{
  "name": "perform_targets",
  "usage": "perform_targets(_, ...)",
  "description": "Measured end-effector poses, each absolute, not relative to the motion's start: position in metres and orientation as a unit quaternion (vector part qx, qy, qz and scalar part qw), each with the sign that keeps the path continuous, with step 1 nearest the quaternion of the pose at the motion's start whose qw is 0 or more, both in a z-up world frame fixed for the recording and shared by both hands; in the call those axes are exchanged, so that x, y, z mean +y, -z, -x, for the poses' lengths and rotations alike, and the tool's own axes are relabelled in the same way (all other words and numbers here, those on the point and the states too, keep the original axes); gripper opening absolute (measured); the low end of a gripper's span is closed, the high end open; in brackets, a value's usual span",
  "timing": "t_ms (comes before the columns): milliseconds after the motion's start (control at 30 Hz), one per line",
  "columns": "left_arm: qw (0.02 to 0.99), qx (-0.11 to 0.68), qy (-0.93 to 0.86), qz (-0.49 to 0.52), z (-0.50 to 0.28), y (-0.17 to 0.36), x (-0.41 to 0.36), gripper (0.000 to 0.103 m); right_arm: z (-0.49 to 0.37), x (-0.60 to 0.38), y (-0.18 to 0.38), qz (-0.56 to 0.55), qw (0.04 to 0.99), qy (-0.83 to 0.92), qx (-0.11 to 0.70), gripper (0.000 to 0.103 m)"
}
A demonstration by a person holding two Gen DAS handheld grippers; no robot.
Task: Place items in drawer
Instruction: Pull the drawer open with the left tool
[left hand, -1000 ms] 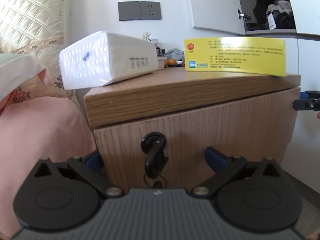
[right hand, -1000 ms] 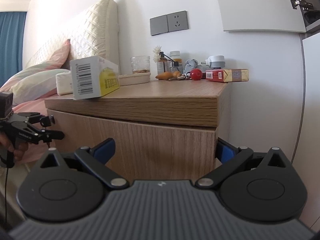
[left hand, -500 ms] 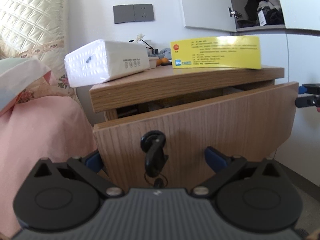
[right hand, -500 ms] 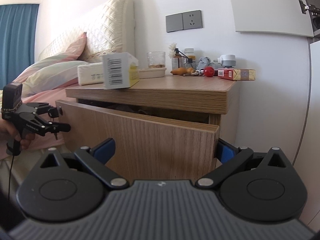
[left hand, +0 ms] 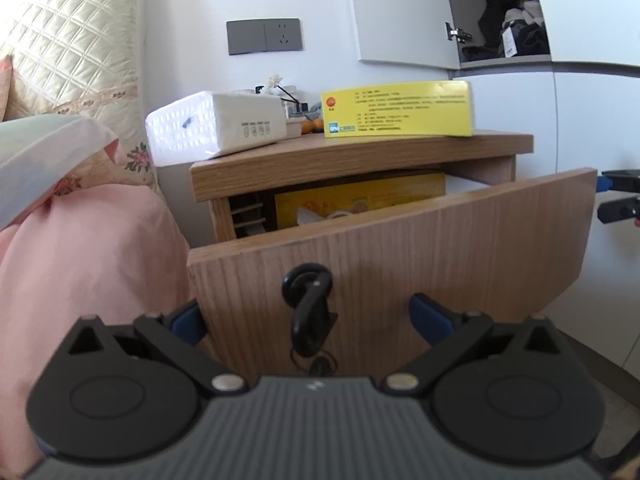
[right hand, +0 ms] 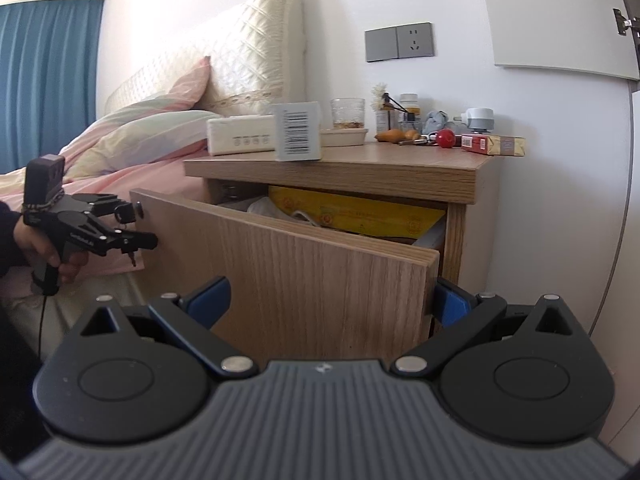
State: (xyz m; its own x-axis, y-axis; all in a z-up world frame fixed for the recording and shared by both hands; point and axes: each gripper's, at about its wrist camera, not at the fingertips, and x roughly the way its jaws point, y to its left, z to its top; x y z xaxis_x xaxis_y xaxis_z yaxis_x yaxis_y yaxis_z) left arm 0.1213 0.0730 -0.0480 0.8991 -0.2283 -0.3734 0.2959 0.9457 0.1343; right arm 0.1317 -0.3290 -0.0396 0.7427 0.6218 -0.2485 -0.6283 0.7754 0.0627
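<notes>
Presently, an entry on the step in hand: drawer (right hand: 300, 272) part open, items not yet in.

- Left gripper (left hand: 309, 320): jaws wide, holding nothing, set either side of the black key (left hand: 306, 308) hanging from the lock in the drawer front, lower centre of the left wrist view.
- Right gripper (right hand: 330, 300): jaws wide, empty; its right pad sits just at the drawer front's right edge.
- Drawer contents: a yellow folder (right hand: 360, 216) and pale crumpled material fill much of the visible gap, centre of the right wrist view.
- Likely candidates, by my judgement: yellow box (left hand: 396, 109) and white tissue pack (left hand: 216, 124), both on the counter (left hand: 360, 156).

Advice to myself: I would draw the front out squarely and further, since the gap looks shallow for the box. I would keep both pads off the key, then lift one item over the front's top edge.

Surface and room:
- Counter: wood-grain, crowded at the back with a glass (right hand: 347, 112), a red ball (right hand: 445, 138) and a red-and-gold carton (right hand: 492, 146).
- Bed (left hand: 80, 240): pink cover, at left, close beside the drawer.
- Grey socket plate (left hand: 264, 36): upper centre.
- Cupboard door (left hand: 400, 12): ajar, upper right.
- Blue curtain (right hand: 48, 80): upper left.
</notes>
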Motion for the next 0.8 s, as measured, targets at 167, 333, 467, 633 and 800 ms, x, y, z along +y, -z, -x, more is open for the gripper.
perform_targets(167, 0.969, 0.184, 0.137, -0.09, -0.105, 0.045, 0.073, 0.102, -0.115, -0.332, 0.039, 0.008, 0.93, -0.343, 0.129, 0.103)
perform_targets(333, 0.971, 0.179, 0.139, -0.075, -0.091, 0.041, 0.075, 0.103, -0.102, -0.336, 0.037, 0.007, 0.926, -0.354, 0.132, 0.103)
perform_targets(467, 0.971, 0.18, 0.141, -0.075, -0.082, 0.041, 0.075, 0.103, -0.094, -0.338, 0.036, 0.013, 0.922, -0.364, 0.133, 0.103)
perform_targets(633, 0.969, 0.188, 0.143, -0.076, -0.071, 0.039, 0.075, 0.103, -0.083, -0.339, 0.035, 0.016, 0.917, -0.375, 0.137, 0.103)
perform_targets(800, 0.968, 0.194, 0.138, -0.081, -0.066, 0.038, 0.073, 0.103, -0.076, -0.339, 0.035, 0.016, 0.916, -0.376, 0.136, 0.103)
